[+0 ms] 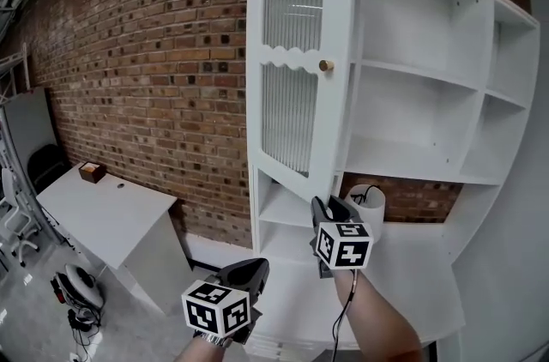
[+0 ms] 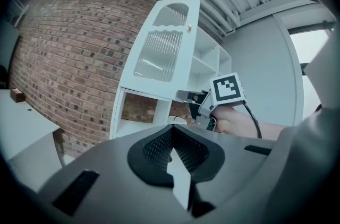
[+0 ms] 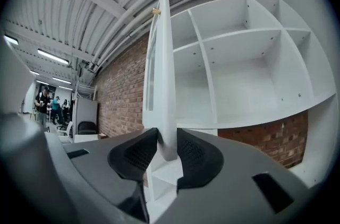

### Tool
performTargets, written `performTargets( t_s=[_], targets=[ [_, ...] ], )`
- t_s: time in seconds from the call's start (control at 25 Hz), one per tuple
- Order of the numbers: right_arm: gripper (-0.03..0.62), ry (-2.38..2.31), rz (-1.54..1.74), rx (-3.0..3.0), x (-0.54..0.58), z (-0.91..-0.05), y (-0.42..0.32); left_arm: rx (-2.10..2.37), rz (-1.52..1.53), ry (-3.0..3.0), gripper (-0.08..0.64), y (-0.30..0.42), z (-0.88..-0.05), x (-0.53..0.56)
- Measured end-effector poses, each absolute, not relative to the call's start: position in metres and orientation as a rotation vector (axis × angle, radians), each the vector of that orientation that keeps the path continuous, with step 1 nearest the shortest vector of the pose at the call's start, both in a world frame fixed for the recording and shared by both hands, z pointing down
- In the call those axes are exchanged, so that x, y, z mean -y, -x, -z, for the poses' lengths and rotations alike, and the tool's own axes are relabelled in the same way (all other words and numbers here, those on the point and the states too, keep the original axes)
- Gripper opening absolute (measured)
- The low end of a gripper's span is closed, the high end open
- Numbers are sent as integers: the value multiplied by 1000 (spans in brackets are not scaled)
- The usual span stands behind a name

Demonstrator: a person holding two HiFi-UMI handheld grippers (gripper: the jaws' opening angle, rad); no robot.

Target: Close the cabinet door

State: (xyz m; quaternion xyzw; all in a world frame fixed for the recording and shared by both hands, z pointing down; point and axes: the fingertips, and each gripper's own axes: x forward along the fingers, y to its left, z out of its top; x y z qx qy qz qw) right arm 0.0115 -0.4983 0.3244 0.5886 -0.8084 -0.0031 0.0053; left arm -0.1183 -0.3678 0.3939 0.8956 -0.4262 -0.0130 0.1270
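Head view: cabinet door (image 1: 292,60) stands swung out from the white cabinet (image 1: 420,77), brass knob (image 1: 326,65) on its free edge. Right gripper (image 1: 324,204) sits at the door's bottom corner. Left gripper (image 1: 253,268) is lower left, off the door.

Left gripper view: left gripper (image 2: 171,135) pads meet at the tips with nothing between them. The door and right gripper (image 2: 194,98) are up ahead.

Right gripper view: right gripper (image 3: 166,148) pads clamp the door's thin lower edge (image 3: 163,69), one pad per face. Open shelves sit to the right.
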Motion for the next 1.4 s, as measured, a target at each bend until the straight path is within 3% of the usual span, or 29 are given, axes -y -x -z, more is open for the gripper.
performTargets(
  t_s=[0.96, 1.4],
  targets=[
    [210, -1879, 29, 2484, 603, -319, -88, 1257, 15, -2566, 6, 87, -404, 452],
    [216, -1926, 27, 2437, 629, -319, -97, 1269, 20, -2549, 6, 90, -408, 471]
  ],
)
